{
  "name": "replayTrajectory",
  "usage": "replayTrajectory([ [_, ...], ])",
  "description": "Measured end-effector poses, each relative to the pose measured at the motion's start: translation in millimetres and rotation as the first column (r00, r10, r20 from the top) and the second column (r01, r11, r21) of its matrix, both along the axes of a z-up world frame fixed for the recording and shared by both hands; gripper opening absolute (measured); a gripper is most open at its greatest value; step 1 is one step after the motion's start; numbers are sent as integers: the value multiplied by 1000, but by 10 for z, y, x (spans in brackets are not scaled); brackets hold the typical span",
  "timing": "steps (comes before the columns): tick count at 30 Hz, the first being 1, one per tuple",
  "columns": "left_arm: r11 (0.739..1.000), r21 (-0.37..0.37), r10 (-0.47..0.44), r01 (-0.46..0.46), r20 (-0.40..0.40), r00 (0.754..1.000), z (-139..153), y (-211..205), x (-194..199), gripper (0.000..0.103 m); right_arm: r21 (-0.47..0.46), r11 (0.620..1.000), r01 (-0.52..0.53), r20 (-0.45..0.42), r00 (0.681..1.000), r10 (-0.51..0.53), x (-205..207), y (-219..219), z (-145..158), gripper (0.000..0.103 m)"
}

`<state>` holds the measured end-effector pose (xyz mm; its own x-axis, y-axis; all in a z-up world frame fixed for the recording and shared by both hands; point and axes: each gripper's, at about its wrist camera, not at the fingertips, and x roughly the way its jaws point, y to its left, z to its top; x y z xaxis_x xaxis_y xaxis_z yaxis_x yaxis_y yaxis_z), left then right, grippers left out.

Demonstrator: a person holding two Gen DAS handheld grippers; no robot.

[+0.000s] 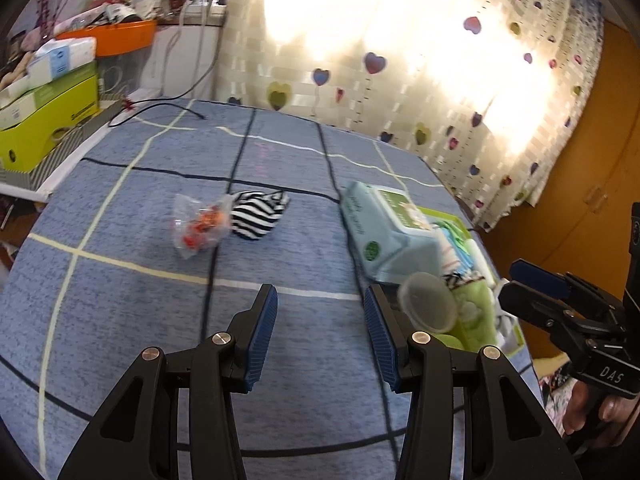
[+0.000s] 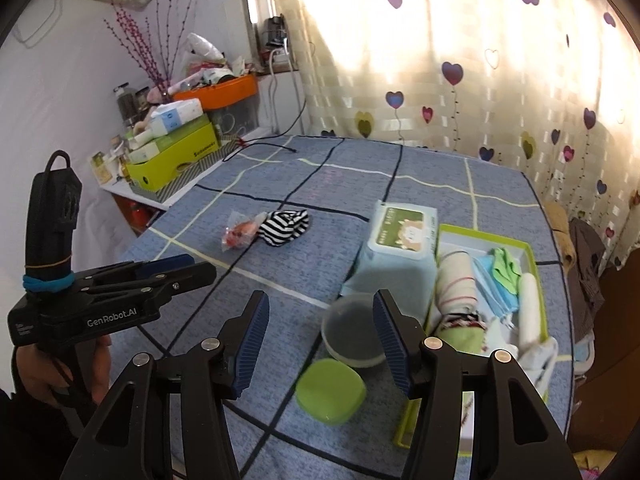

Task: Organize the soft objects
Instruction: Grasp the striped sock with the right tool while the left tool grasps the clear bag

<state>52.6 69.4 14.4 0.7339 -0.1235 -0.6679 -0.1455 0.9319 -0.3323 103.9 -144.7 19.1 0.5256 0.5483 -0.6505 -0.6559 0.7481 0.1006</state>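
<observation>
- Left tongs (image 1: 320, 304): jaws wide apart, nothing btwn them, only blue bedsheet (image 1: 120, 200) below.
- Right tongs (image 2: 320, 312): jaws wide, nothing gripped; clear cup (image 2: 352, 336) sits behind right finger, green lid (image 2: 330, 392) just below the gap.
- Striped sock (image 1: 258, 214) ahead of left tongs, well apart, touching plastic bag (image 1: 198, 226) w/ orange bits.
- Wipes pack (image 2: 396, 248) ahead-right of right tongs, against green tray (image 2: 534, 264).
- Tray holds rolled cloths, masks, towel; right of right tongs.
</observation>
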Motion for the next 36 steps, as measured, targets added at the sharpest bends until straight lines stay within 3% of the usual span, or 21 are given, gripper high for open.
replayTrajectory([
  [12,997,-12,80,-80,-32,996,-142,436,43,47,-35,998,-57,-65,996,55,290,529,-100,54],
  [20,991,-31,126,-128,-50,991,-267,746,74,47,-51,994,-94,-160,983,85,641,1039,-230,54],
  [36,980,-96,171,-176,-56,984,-417,1137,117,47,-85,996,-38,-431,903,-2,1651,1932,-797,54],
])
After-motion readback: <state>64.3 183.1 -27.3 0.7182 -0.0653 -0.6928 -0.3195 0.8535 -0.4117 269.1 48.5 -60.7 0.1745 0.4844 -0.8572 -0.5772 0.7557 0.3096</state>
